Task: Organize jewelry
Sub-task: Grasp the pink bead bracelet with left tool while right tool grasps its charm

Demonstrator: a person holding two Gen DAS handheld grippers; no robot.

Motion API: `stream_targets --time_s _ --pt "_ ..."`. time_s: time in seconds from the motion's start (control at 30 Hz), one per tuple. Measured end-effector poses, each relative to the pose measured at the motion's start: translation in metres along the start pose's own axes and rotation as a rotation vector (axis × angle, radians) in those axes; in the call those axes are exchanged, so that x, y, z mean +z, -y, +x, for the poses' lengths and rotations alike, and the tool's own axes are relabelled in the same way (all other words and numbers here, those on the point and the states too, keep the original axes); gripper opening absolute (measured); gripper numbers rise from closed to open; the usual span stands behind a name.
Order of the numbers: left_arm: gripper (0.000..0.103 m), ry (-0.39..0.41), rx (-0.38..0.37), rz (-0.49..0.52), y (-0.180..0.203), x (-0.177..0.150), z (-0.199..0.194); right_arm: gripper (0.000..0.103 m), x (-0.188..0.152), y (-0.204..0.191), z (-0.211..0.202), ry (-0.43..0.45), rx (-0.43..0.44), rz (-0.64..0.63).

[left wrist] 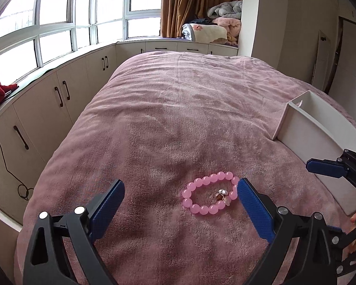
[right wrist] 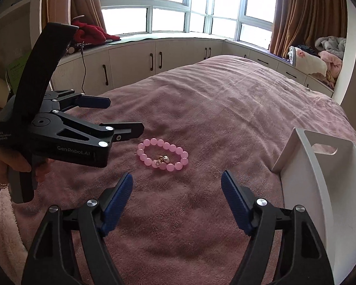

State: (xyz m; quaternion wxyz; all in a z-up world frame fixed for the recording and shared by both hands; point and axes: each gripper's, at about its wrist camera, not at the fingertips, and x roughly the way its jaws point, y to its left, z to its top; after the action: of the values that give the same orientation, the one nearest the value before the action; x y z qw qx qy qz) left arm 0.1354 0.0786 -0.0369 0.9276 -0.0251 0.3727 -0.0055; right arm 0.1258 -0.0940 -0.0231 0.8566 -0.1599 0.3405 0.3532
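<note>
A pink bead bracelet (left wrist: 210, 192) with small metal charms lies flat on the pink bedspread (left wrist: 178, 118); it also shows in the right wrist view (right wrist: 163, 154). My left gripper (left wrist: 180, 187) is open, low over the bed, with the bracelet between its fingers and close to the right finger (left wrist: 254, 209). It shows from the side in the right wrist view (right wrist: 125, 116). My right gripper (right wrist: 176, 182) is open and empty, a little short of the bracelet. A white open box (right wrist: 306, 166) stands to its right, also in the left wrist view (left wrist: 315, 128).
White cabinets (left wrist: 59, 99) run along the bed's far side under the windows. Folded blankets (left wrist: 208, 32) lie on the window seat. A red cloth (right wrist: 92, 33) and a cable (right wrist: 84, 66) sit on the cabinet top.
</note>
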Motion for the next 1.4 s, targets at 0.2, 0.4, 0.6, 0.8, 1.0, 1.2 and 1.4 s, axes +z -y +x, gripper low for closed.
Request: stream_targets --time_s 0.2,0.4,0.6,0.8,1.0,1.2,1.4 --pt "0.065 -0.062 -0.057 0.003 0.001 0.001 0.029 0.063 0.001 0.002 0.025 -0.032 0.035 -0.005" --pt "0.050 -0.122 -0.193 -0.076 -0.014 -0.007 0.044 0.042 0.004 -0.001 0.062 -0.058 0.137 -0.031" --pt "0.022 -0.171 -0.270 -0.151 -0.029 -0.016 0.063 0.038 0.005 -0.004 0.083 -0.053 0.189 -0.042" --pt "0.017 -0.171 -0.285 -0.146 -0.030 -0.014 0.068 0.016 0.011 0.007 0.090 -0.033 0.199 0.009" --pt "0.017 -0.176 -0.297 -0.176 -0.034 -0.016 0.071 0.006 0.011 -0.001 0.086 -0.025 0.187 -0.043" --pt "0.017 -0.174 -0.290 -0.176 -0.033 -0.016 0.069 0.006 0.010 -0.005 0.079 -0.014 0.178 -0.066" --pt "0.017 -0.158 -0.293 -0.186 -0.036 -0.016 0.062 0.002 0.014 0.000 0.065 0.023 0.190 -0.028"
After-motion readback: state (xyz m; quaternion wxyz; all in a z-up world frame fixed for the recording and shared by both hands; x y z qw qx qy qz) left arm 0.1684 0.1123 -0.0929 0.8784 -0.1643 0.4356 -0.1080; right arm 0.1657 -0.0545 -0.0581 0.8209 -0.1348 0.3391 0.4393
